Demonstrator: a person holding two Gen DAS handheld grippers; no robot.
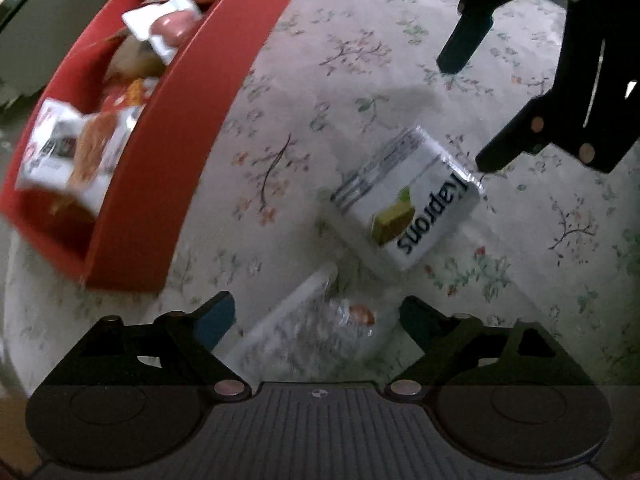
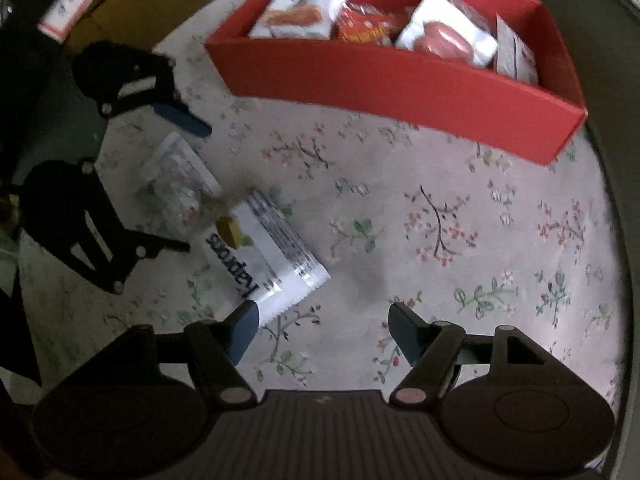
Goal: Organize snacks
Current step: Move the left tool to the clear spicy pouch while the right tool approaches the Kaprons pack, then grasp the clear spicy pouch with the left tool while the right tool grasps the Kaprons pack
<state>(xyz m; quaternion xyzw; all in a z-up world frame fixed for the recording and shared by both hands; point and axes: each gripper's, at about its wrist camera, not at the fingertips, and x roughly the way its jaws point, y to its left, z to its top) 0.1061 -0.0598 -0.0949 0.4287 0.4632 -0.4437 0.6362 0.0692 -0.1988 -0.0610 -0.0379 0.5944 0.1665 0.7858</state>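
A red box (image 2: pixel 400 80) holds several snack packets, among them a white one with a pink sausage picture (image 2: pixel 448 36). On the floral cloth lie a white "Kaprons" packet (image 1: pixel 404 204) (image 2: pixel 268 256) and, beside it, a clear plastic packet (image 1: pixel 312 332) (image 2: pixel 180 184). My left gripper (image 1: pixel 316 312) (image 2: pixel 184 184) points down over the clear packet. It is open wide, the packet lies between its fingers, and the pads do not press on it. My right gripper (image 2: pixel 324 320) (image 1: pixel 472 112) is open over bare cloth, its left fingertip at the white packet's corner.
The red box (image 1: pixel 160 140) stands at the far side of the round table with the floral cloth (image 2: pixel 440 220). A brown cardboard box (image 2: pixel 160 0) and a small white and pink packet (image 2: pixel 66 8) lie beyond the table's edge at the upper left.
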